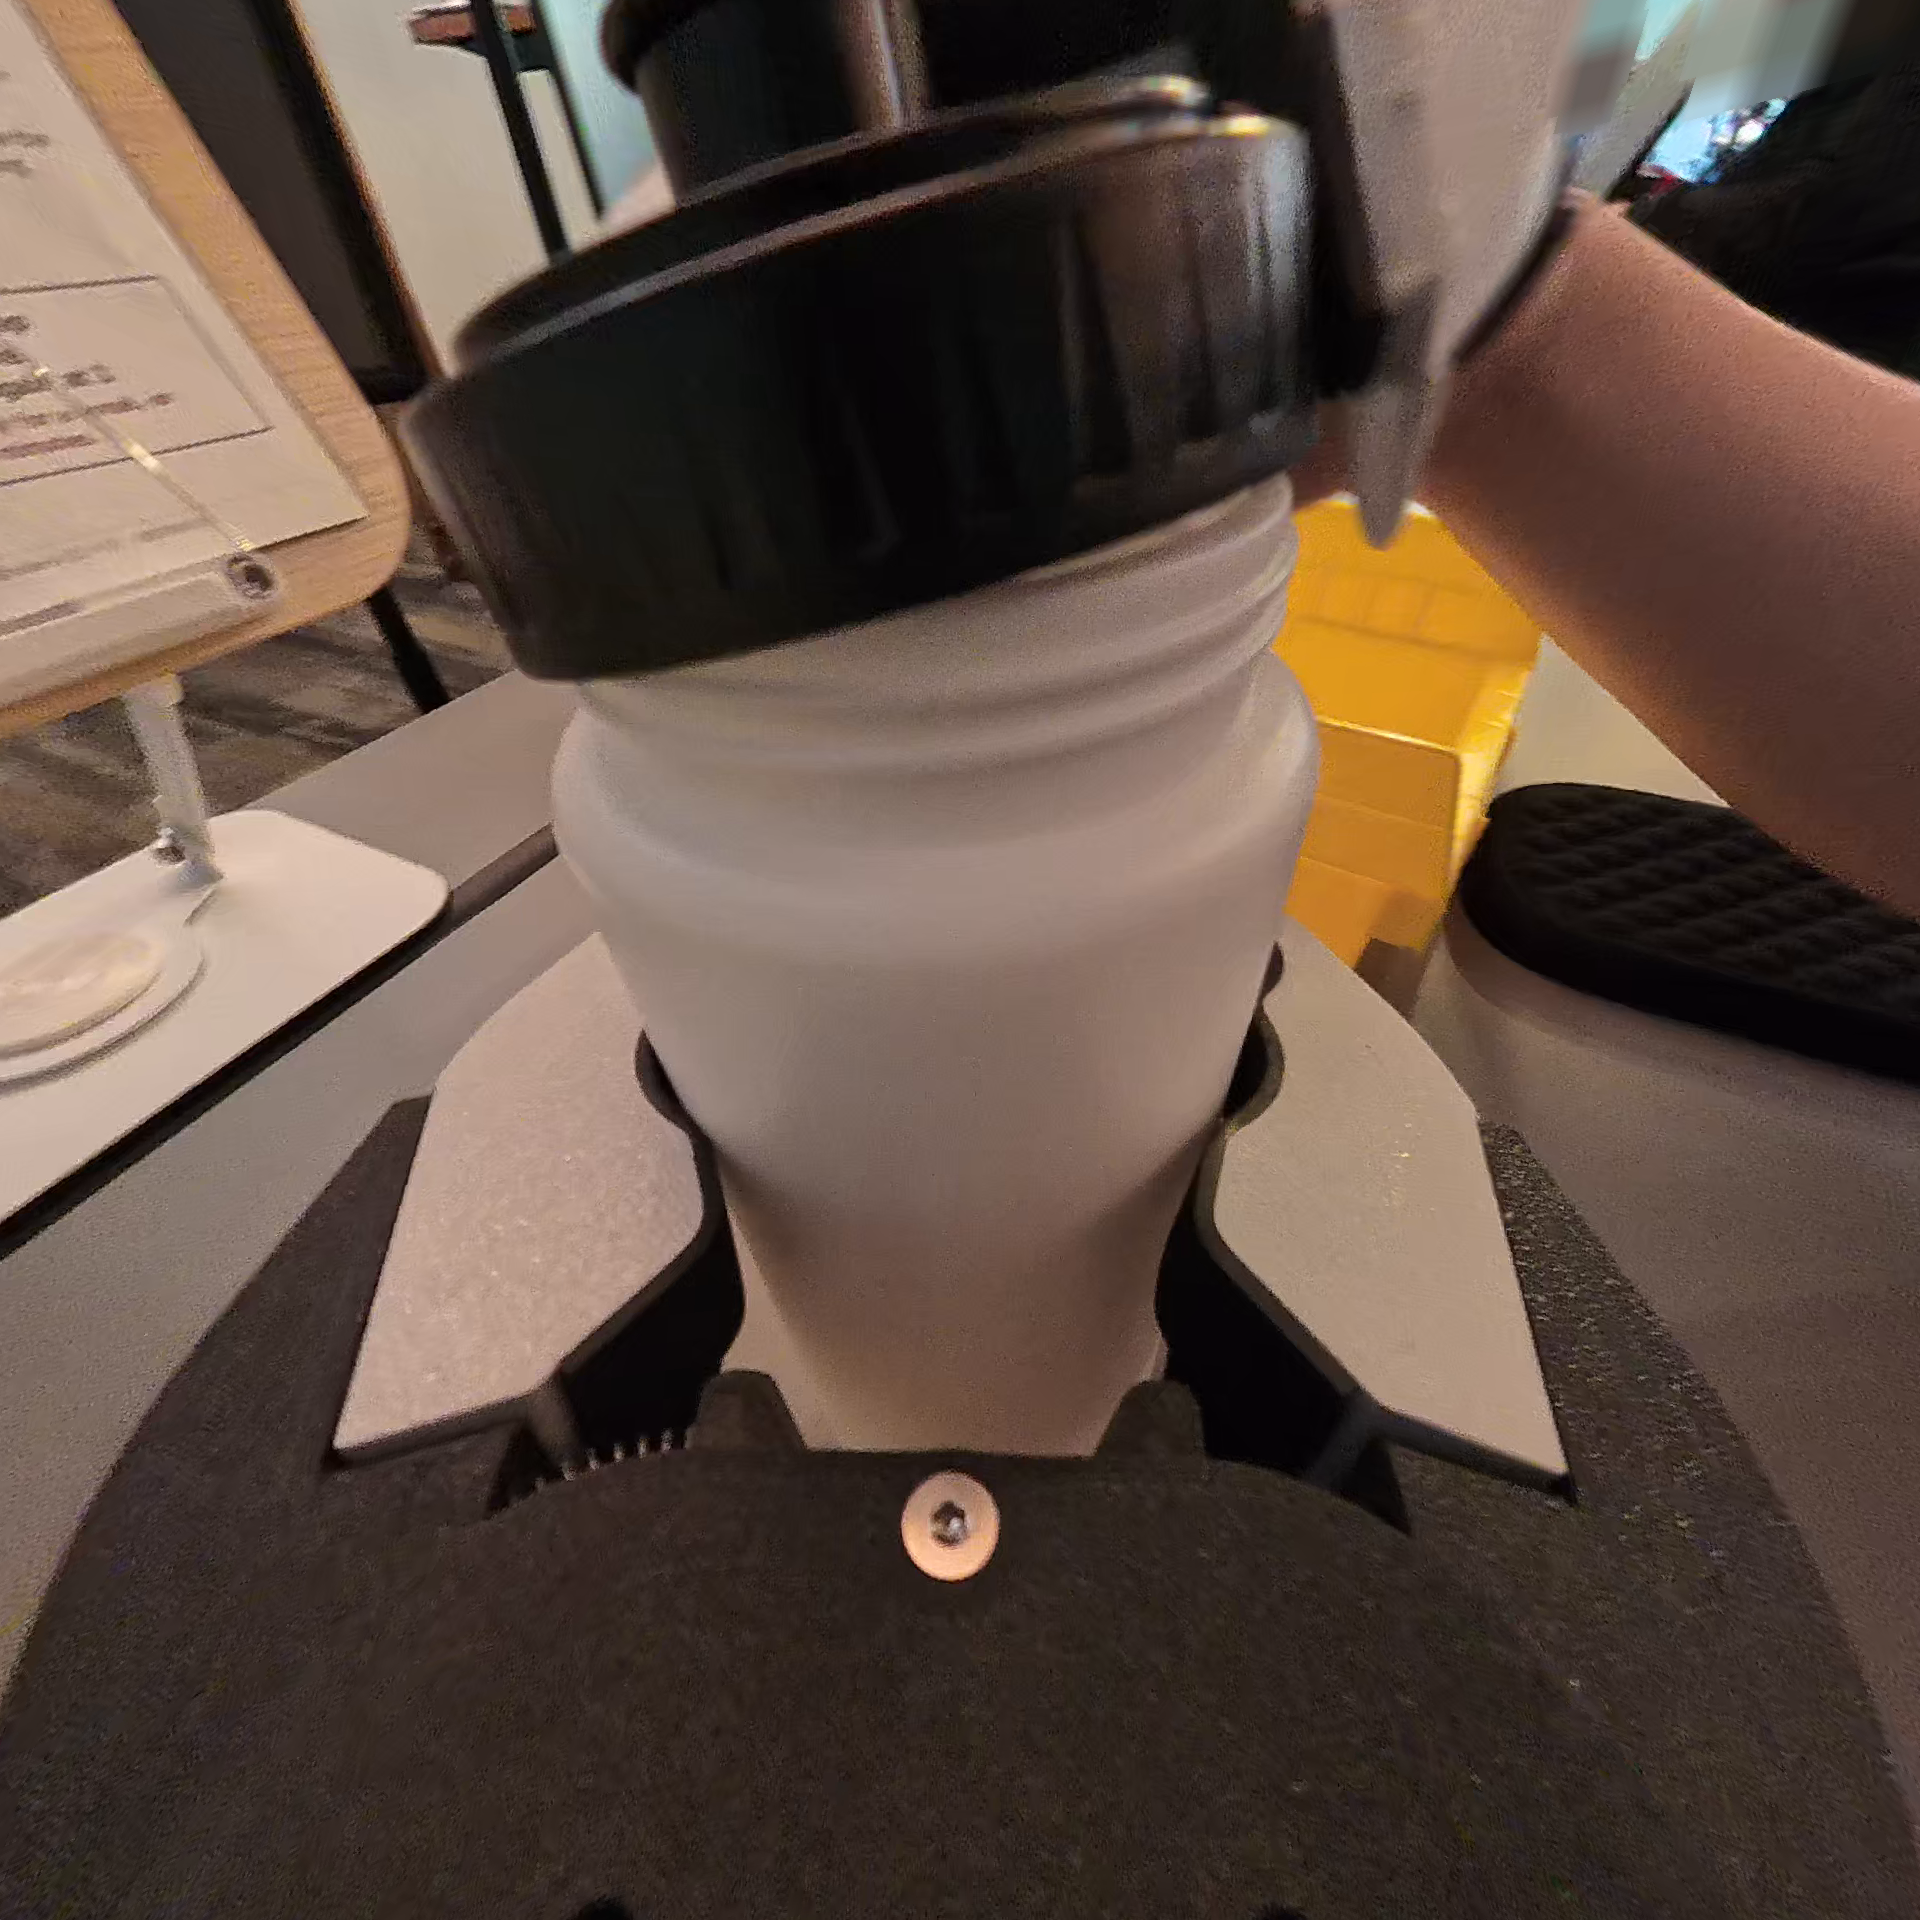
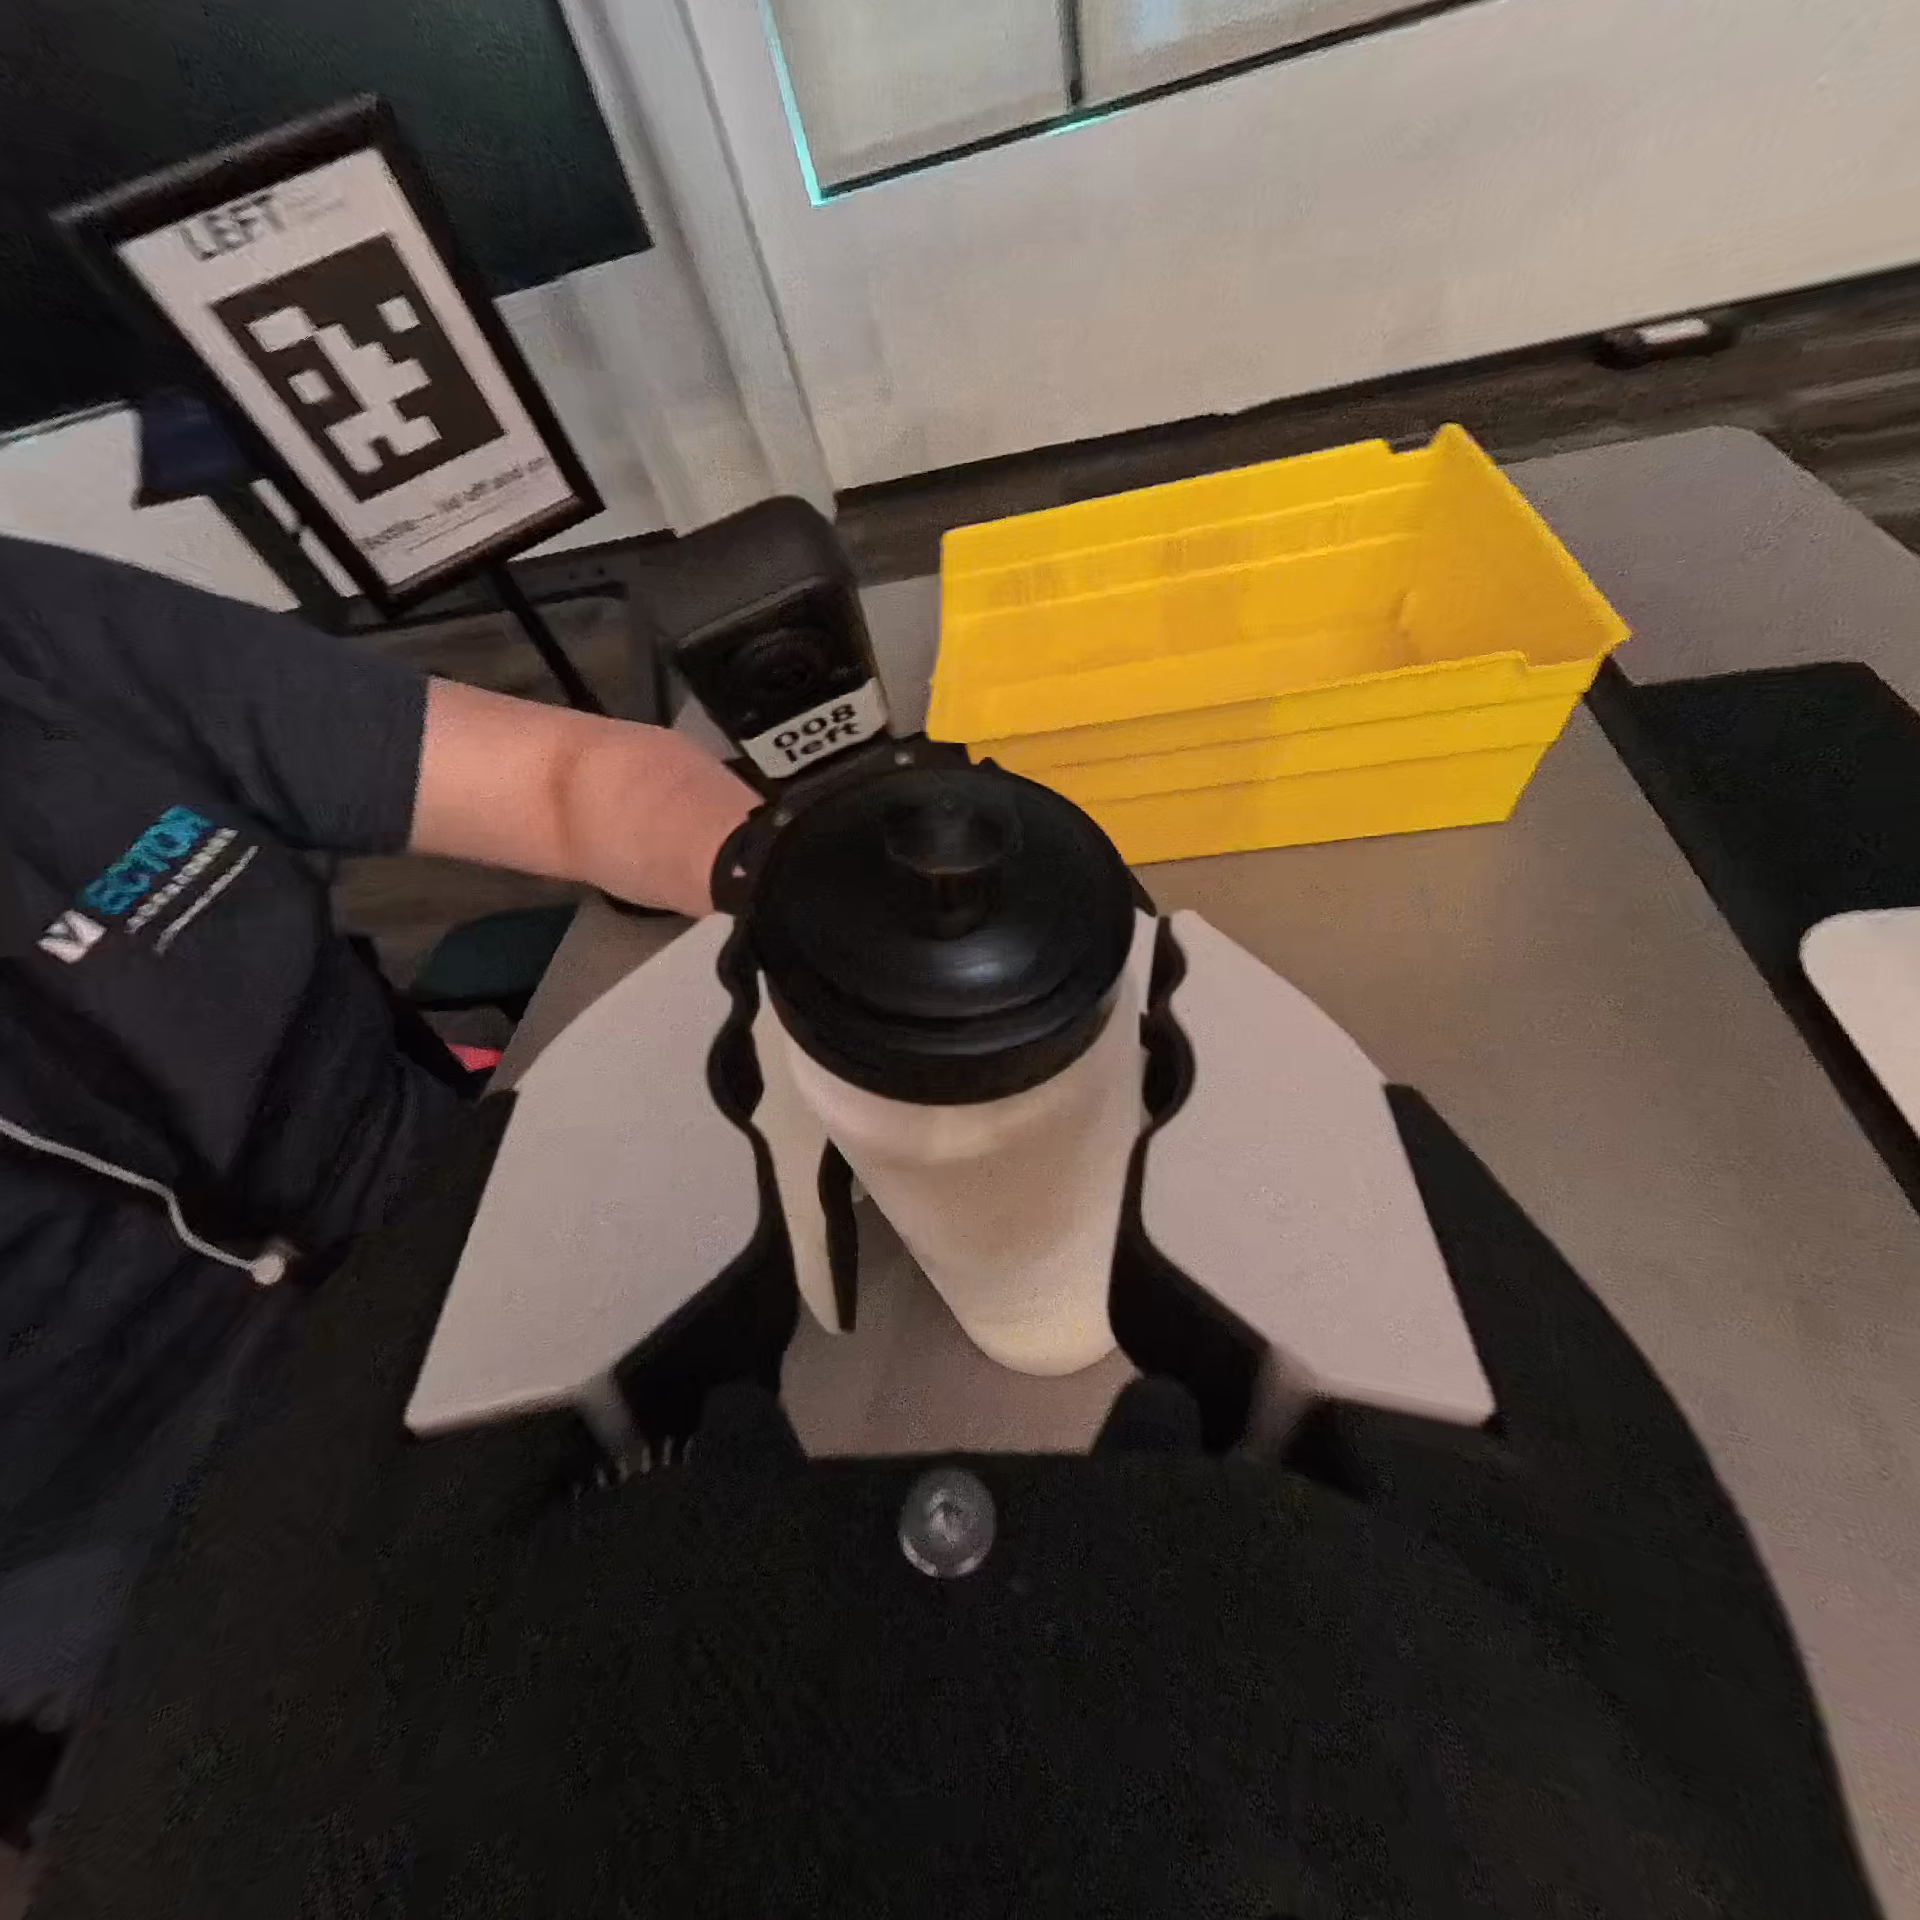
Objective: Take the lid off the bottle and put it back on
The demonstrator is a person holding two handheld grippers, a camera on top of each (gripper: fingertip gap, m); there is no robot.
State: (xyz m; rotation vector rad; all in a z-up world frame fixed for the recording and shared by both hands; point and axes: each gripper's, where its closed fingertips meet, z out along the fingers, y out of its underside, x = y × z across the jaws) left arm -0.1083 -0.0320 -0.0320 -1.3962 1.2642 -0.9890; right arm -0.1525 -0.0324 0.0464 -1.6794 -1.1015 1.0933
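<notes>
A white bottle point(image 1: 935, 935) stands upright on the grey table point(image 2: 1558, 1091). My left gripper point(image 1: 951, 1049) is shut on the bottle's body, one finger on each side. A black lid point(image 1: 862, 416) with a spout sits tilted on the bottle's threaded neck, and bare threads show under its right edge. In the right wrist view I look down on the lid point(image 2: 935, 935) and the bottle point(image 2: 997, 1195). My right gripper point(image 2: 945, 987) is shut on the lid, its fingers pressing both sides of the rim. One right finger point(image 1: 1392, 312) shows against the lid in the left wrist view.
A yellow bin point(image 2: 1247, 665) stands on the table just behind the bottle. A framed marker sign point(image 2: 343, 364) is at the back left. A wooden document stand point(image 1: 156, 416) with a white base point(image 1: 208, 935) is at the left. A black textured pad point(image 1: 1683, 914) lies to the right.
</notes>
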